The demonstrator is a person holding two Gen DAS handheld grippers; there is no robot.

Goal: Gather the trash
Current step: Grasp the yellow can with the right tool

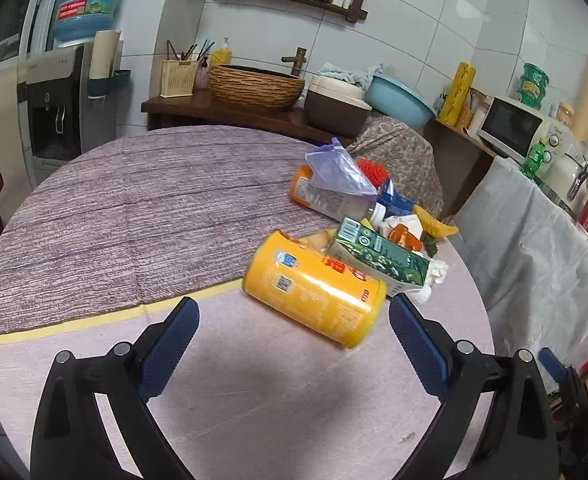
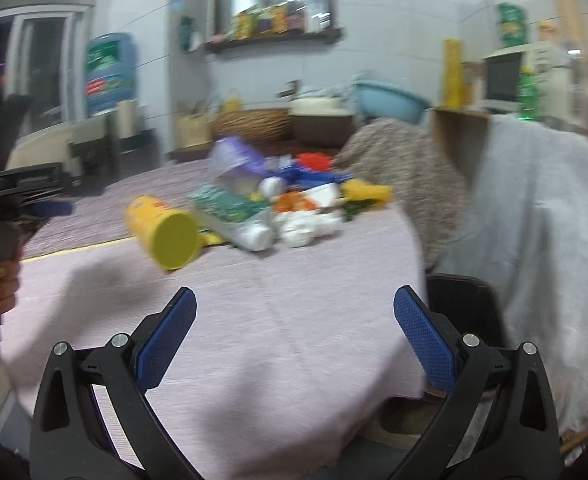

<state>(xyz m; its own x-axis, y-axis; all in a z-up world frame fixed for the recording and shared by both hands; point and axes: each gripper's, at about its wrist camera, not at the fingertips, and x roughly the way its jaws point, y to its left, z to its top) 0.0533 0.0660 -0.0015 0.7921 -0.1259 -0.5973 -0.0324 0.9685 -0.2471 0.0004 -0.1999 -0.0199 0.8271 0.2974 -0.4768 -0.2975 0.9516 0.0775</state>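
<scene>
- On the round desk (image 1: 94,208), covered with a purple woven cloth on the far part and a pale pink cloth on the near part, a heap of trash lies toward the right side.
- A yellow canister (image 1: 313,290) lies on its side at the near edge of the heap, one end pointing toward the near right.
- A green carton (image 1: 377,258) lies just behind the canister, touching it, also on its side.
- Farther back an orange-labelled bottle (image 1: 325,196) lies flat, with a crumpled purple bag (image 1: 335,166) draped over it.
- Beside these sit a red mesh piece (image 1: 371,170), a blue wrapper (image 1: 393,200), crumpled white tissue (image 1: 433,274) and a yellow peel-like scrap (image 1: 433,224).
- The left tongs (image 1: 294,312) hover over the pink cloth with both blue pads spread wide; the canister's near end lies between the fingertips in this view, but neither pad touches it.
- The right tongs (image 2: 294,304) are also spread wide and hold nothing; they hang over the near part of the desk, well short of the heap.
- The right wrist view is blurred; it shows the canister (image 2: 164,230) end-on and the carton (image 2: 230,210) behind it.
- At the left edge of that view a hand (image 2: 0,280) with gold-painted nails grips the handle of the other tool.
- Beyond the desk stand a woven basket (image 1: 258,84), a blue basin (image 1: 399,98), a microwave (image 1: 511,126) and a water dispenser (image 1: 54,100).
</scene>
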